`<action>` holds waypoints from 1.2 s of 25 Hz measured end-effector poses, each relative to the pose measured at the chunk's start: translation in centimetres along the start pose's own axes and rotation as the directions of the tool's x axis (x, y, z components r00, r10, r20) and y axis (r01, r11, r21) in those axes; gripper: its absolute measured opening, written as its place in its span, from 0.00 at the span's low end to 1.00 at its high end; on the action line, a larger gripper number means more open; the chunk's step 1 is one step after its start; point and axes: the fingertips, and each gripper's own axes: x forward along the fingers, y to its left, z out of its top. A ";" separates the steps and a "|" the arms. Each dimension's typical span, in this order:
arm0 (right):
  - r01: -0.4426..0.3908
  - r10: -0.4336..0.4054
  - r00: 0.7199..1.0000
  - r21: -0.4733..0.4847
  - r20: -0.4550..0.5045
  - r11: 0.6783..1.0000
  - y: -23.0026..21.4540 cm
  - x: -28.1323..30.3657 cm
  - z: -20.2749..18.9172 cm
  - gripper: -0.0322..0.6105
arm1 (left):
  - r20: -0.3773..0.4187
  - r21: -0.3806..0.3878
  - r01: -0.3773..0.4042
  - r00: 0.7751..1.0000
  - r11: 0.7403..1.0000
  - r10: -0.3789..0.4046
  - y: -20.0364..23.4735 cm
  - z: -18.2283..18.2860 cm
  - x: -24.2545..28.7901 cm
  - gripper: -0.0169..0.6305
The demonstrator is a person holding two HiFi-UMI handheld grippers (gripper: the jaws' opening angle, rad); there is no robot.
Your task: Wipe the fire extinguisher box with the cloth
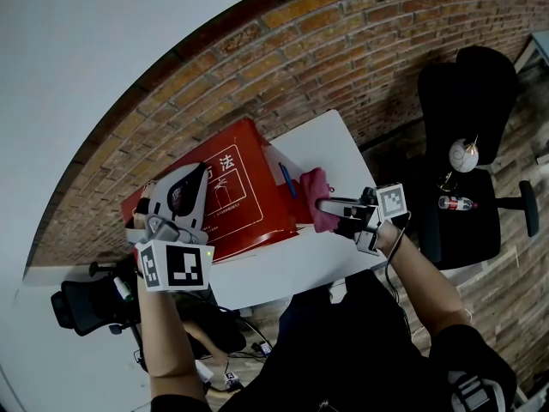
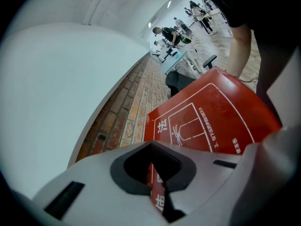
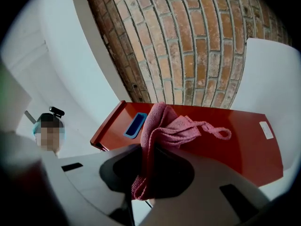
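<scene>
The red fire extinguisher box [image 1: 244,187] lies tilted on a white table [image 1: 339,140] against the brick wall, its white-printed face up. My left gripper [image 1: 199,173] is shut on the box's edge, and the red panel [image 2: 211,112] runs between the jaws of the left gripper [image 2: 157,182]. My right gripper [image 1: 326,204] is shut on a pink cloth [image 1: 316,197] at the box's right side. In the right gripper view the cloth [image 3: 164,126] hangs bunched out of the right gripper [image 3: 141,178] against the box's red side [image 3: 235,140], beside a blue recessed handle [image 3: 135,125].
A black office chair [image 1: 467,101] stands right of the table with a bottle [image 1: 455,202] and a round white object on its seat. Another black chair [image 1: 86,303] is at the lower left. The brick wall [image 1: 343,33] rises close behind the box. A person [image 3: 47,131] stands beyond it.
</scene>
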 end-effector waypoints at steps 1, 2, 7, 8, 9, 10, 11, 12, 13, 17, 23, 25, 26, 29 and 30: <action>-0.009 0.009 1.000 0.002 0.002 1.000 0.2 0.1 0.0 0.16 | 0.000 0.000 0.000 1.000 1.000 0.000 0.0 0.0 0.0 0.07; -0.016 0.016 1.000 0.003 0.004 1.000 0.5 0.2 0.0 0.16 | 0.000 0.000 0.000 1.000 1.000 0.000 0.0 0.0 0.0 0.07; -0.054 0.054 0.998 0.010 0.013 0.998 1.9 0.6 0.2 0.16 | -0.001 -0.001 0.001 1.000 1.000 -0.001 0.0 0.0 0.0 0.07; -0.063 0.063 0.998 0.010 0.016 0.998 2.3 0.8 0.2 0.16 | -0.001 -0.001 0.001 1.000 1.000 -0.001 0.0 0.0 0.0 0.07; -0.072 0.072 0.997 0.009 0.018 0.997 2.6 0.9 0.2 0.16 | -0.001 -0.002 0.001 1.000 1.000 -0.001 0.0 0.0 0.0 0.07; -0.081 0.080 0.997 0.008 0.020 0.997 3.0 1.0 0.3 0.16 | -0.001 -0.001 0.000 1.000 1.000 0.000 0.0 0.0 0.0 0.07; -0.089 0.088 0.996 0.006 0.021 0.996 3.3 1.1 0.3 0.16 | -0.001 -0.001 0.000 1.000 1.000 0.000 0.0 0.0 0.0 0.07; -0.097 0.097 0.995 0.003 0.023 0.995 3.7 1.2 0.3 0.16 | 0.000 0.000 -0.001 1.000 1.000 0.001 0.0 0.0 0.0 0.07; -0.106 0.106 0.994 0.001 0.024 0.994 4.0 1.3 0.3 0.16 | 0.000 0.000 -0.001 1.000 1.000 0.001 0.0 0.0 0.0 0.07; -0.147 0.147 0.989 -0.004 0.028 0.989 5.4 1.7 0.4 0.16 | 0.000 -0.001 0.000 1.000 1.000 0.000 0.0 0.0 0.0 0.07; -0.206 0.206 0.977 -0.005 0.047 0.978 8.1 2.8 0.7 0.16 | 0.000 0.000 -0.001 1.000 1.000 0.001 -0.1 0.0 0.0 0.07; -0.220 0.220 0.974 -0.005 0.050 0.975 8.9 3.2 0.9 0.16 | 0.000 0.000 -0.001 1.000 1.000 0.001 0.0 0.0 0.0 0.07; -0.230 0.230 0.972 -0.008 0.052 0.973 9.5 3.5 1.0 0.16 | 0.000 -0.001 -0.001 1.000 1.000 0.001 0.0 0.0 0.0 0.07; -0.217 0.218 0.975 -0.027 0.035 0.976 9.4 3.4 0.9 0.16 | 0.000 0.000 -0.001 1.000 1.000 0.001 0.0 0.1 0.0 0.07; -0.210 0.211 0.977 -0.032 0.028 0.977 9.3 3.4 0.9 0.16 | 0.000 0.000 -0.001 1.000 1.000 0.001 0.0 0.0 0.0 0.07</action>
